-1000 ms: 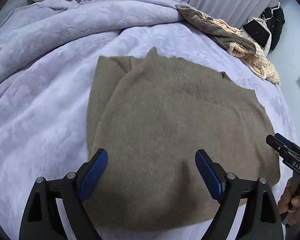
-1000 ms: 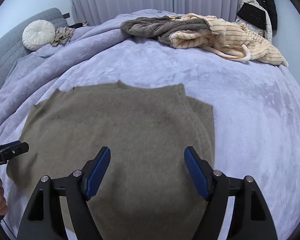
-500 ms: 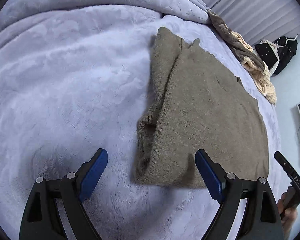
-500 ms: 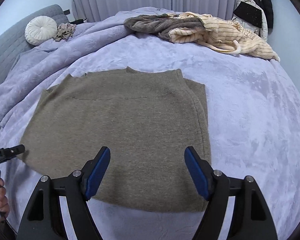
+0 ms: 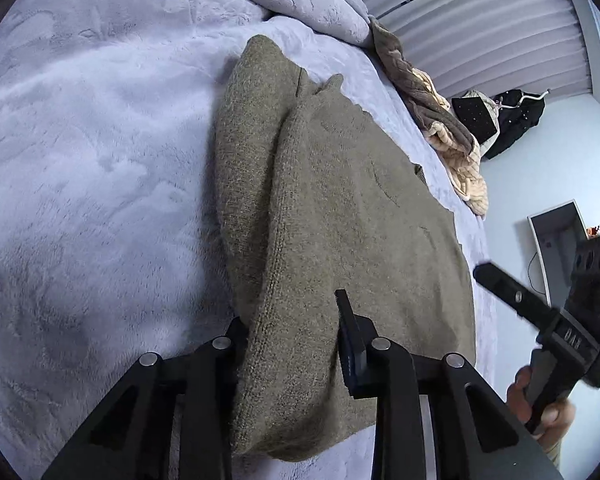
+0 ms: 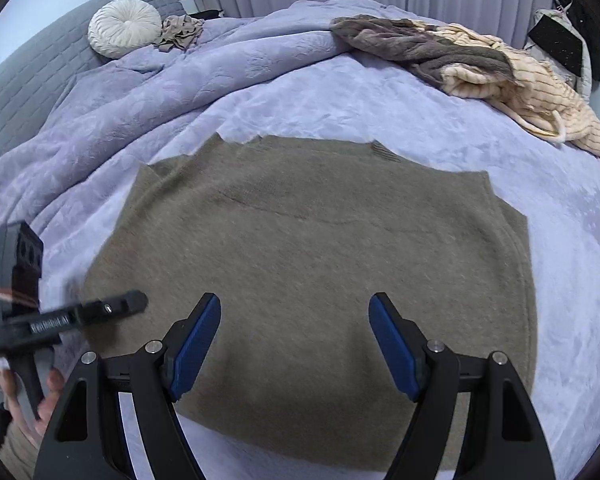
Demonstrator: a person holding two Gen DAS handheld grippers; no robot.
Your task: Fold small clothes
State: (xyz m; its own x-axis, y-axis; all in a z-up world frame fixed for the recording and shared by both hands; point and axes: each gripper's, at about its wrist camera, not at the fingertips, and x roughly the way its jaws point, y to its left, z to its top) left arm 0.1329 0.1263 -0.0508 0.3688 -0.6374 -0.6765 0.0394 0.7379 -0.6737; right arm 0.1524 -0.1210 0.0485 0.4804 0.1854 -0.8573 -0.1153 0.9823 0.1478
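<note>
An olive-brown knit sweater [image 6: 320,264] lies flat on the lavender bed, sleeves folded in. In the left wrist view the sweater [image 5: 352,208] runs away from me, and my left gripper [image 5: 292,320] is shut on its near left edge, with the fold bunched between the two fingers. My right gripper [image 6: 296,340] is open and empty, hovering over the sweater's near hem. The left gripper [image 6: 112,308] also shows at the left of the right wrist view, over the sweater's left corner. The right gripper [image 5: 500,284] shows at the right of the left wrist view.
A pile of brown and cream striped clothes [image 6: 480,64] lies at the far right of the bed. A round white cushion [image 6: 124,32] and a beige garment [image 6: 182,30] sit at the far left by a grey headboard. Dark clothes [image 5: 512,120] hang by the curtains.
My left gripper swung to the sweater's left edge, moved in and closed on it. My right gripper stayed open and drew slightly nearer over the hem.
</note>
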